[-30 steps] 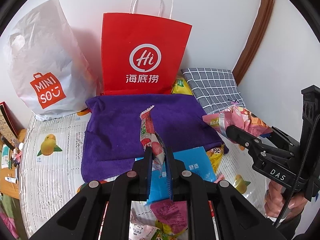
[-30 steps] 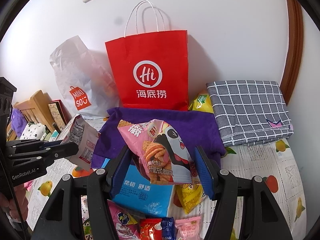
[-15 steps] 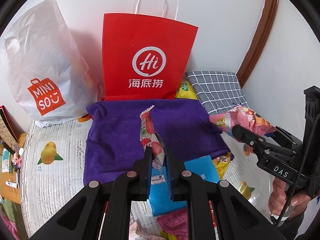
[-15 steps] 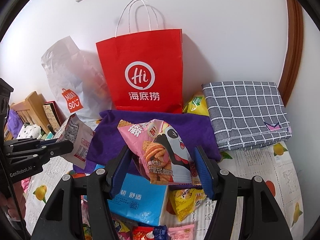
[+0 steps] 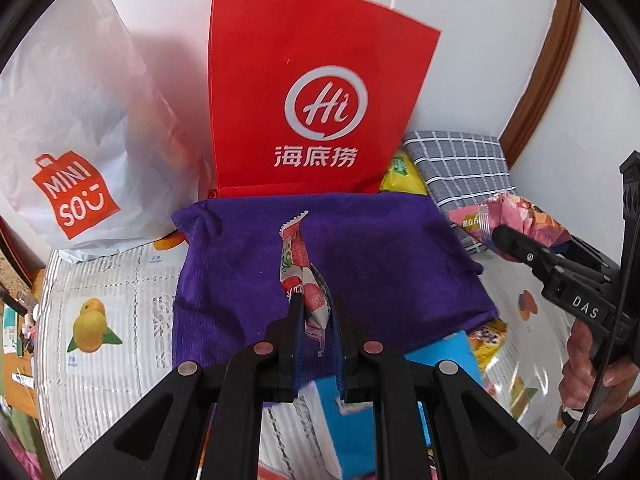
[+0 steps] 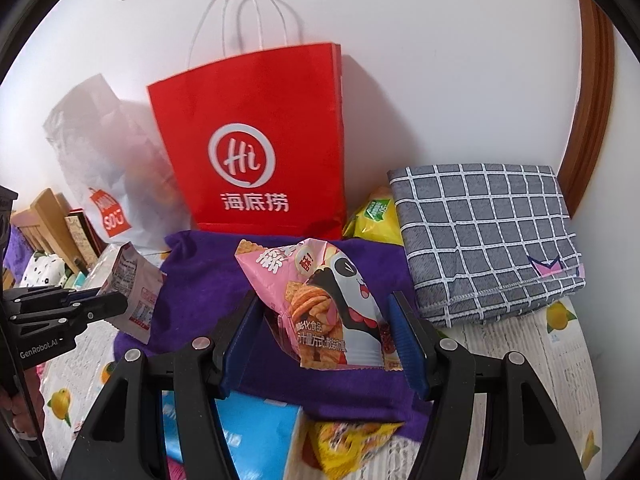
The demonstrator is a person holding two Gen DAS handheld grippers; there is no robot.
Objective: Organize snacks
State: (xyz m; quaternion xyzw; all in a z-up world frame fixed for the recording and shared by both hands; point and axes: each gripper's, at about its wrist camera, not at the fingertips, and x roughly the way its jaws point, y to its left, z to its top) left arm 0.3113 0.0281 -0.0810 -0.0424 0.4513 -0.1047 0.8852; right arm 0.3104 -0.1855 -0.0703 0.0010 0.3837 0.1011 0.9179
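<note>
My left gripper [image 5: 316, 312] is shut on a small red-and-white snack packet [image 5: 300, 268], held over the purple cloth [image 5: 380, 256]. The packet also shows in the right wrist view [image 6: 134, 292], in the left gripper [image 6: 108, 304]. My right gripper [image 6: 326, 320] is shut on a pink panda cracker bag [image 6: 328, 304], held above the purple cloth [image 6: 192, 300]. That bag also shows at the right of the left wrist view [image 5: 516, 220], in the right gripper [image 5: 500, 236].
A red paper bag [image 6: 256, 152] and a white Miniso bag [image 5: 68, 120] stand against the wall. A grey checked cloth [image 6: 484, 236] lies at the right, a yellow packet [image 6: 376, 216] beside it. A blue box [image 6: 248, 432] and several snacks lie near me.
Both grippers have moved forward with their packets, toward the red bag and over the purple cloth. The blue box and loose snacks have slid lower in both views.
</note>
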